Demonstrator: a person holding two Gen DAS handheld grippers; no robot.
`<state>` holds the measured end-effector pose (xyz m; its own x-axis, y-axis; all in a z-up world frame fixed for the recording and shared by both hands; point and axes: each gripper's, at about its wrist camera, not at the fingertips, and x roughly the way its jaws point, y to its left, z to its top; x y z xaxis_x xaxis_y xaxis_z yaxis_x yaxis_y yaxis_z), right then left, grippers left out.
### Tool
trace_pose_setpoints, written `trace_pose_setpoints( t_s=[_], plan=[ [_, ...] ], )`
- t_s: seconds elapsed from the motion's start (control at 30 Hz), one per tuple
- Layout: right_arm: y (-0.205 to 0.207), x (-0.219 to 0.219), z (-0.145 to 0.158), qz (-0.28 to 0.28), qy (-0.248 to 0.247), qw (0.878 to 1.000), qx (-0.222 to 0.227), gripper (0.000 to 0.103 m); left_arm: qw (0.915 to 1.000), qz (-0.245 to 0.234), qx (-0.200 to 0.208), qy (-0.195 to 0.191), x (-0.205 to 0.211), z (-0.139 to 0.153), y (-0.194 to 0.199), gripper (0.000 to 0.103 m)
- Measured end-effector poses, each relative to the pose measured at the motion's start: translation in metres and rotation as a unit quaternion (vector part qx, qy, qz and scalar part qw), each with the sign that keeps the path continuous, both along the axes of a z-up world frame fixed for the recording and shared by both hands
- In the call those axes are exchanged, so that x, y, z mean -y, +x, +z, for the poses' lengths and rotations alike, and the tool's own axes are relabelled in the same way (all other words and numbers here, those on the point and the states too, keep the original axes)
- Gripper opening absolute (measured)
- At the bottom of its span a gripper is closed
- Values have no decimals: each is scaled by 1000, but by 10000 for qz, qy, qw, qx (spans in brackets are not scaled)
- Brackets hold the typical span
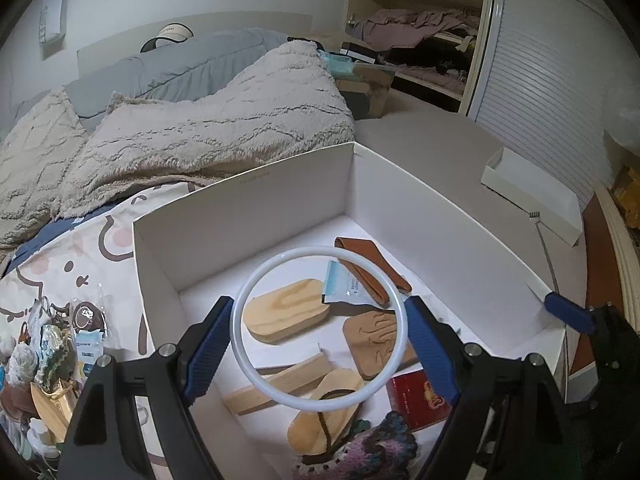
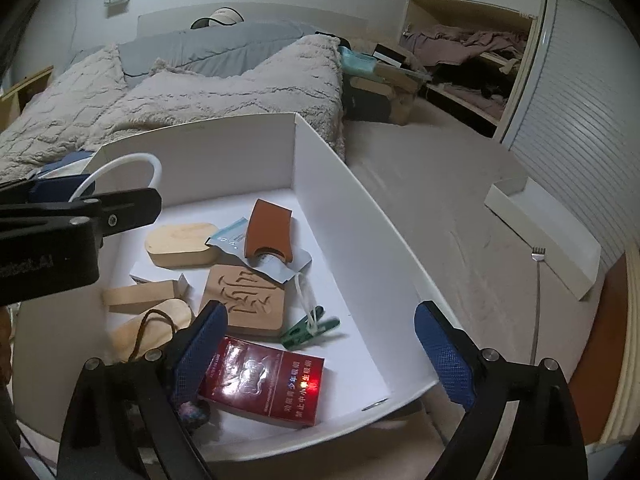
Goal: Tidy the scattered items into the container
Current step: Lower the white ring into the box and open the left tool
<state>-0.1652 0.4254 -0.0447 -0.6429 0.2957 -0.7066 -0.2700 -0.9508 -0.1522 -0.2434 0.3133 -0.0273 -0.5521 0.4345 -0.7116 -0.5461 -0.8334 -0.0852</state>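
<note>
Between the 2 blue pads of the left gripper (image 1: 320,344) hangs a thin white plastic ring (image 1: 320,326), pinched across its width, 1 pad on each outer edge. It is held above the open white cardboard box (image 1: 248,204), whose floor shows through the hoop. I judge the ring light, smooth and somewhat springy; squeezed this way it could bow or pop out sideways, so only a gentle hold suits it, and gripping the band itself at 1 spot would be surer than spanning the whole hoop. Dropped from here it should land safely, since nothing below looks fragile.

Beneath and ahead of those pads lie an oval wooden block (image 1: 286,316), a brown leather sleeve (image 1: 374,268), a blue-edged sachet (image 1: 346,286), a carved tan tile (image 1: 376,344), a wooden stick (image 1: 280,384) and a red cigarette pack (image 1: 418,400). Left of the gripper, outside the box, a heap of small scattered items (image 1: 52,344) waits on the printed bedsheet (image 1: 68,256).

The right gripper (image 2: 320,360) stands wide apart and holds nothing, hovering low over the near end of the box; its left pad sits just above the cigarette pack, though contact cannot be confirmed. A green clothespin (image 2: 310,330) lies just ahead between its fingers.
</note>
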Motion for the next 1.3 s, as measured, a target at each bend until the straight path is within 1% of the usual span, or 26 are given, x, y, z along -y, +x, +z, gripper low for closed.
trace_pose_setpoints(
  t_s=[0.13, 0.27, 0.37, 0.6, 0.73, 0.83, 0.93, 1.07, 1.17, 1.2, 1.3],
  plan=[
    [3, -4, 2, -44, -53, 10000, -49, 95, 9999, 6, -17, -140, -2, -3, -6, 85],
    [4, -7, 3, -84, -85, 9999, -72, 95, 9996, 71, 60, -264, -6, -6, -17, 85],
    [4, -5, 4, -51, -84, 9999, -101, 95, 9984, 160, 64, -538, -10, -10, -25, 85],
    [4, 2, 7, 97, -77, 9998, -163, 95, 9925, 430, 435, -1056, -17, -23, -51, 85],
    [5, 6, 8, 171, -77, 9997, -185, 95, 9879, 622, 731, -1214, -14, -31, -66, 85],
    [4, 5, 7, 180, -94, 9996, -181, 95, 9861, 781, 868, -1180, -10, -34, -73, 85],
    [4, 4, 6, 161, -112, 9997, -164, 95, 9855, 955, 877, -1091, -4, -33, -77, 85],
    [3, 4, 5, 161, -122, 9997, -143, 95, 9868, 962, 888, -949, -1, -32, -76, 85],
    [3, 6, 6, 173, -112, 9997, -149, 95, 9885, 801, 932, -880, -3, -32, -74, 95],
    [3, 6, 6, 173, -106, 9997, -148, 95, 9888, 782, 917, -878, -3, -32, -74, 97],
    [3, 6, 6, 176, -88, 9997, -144, 95, 9892, 797, 834, -901, -4, -30, -72, 98]
  ],
)
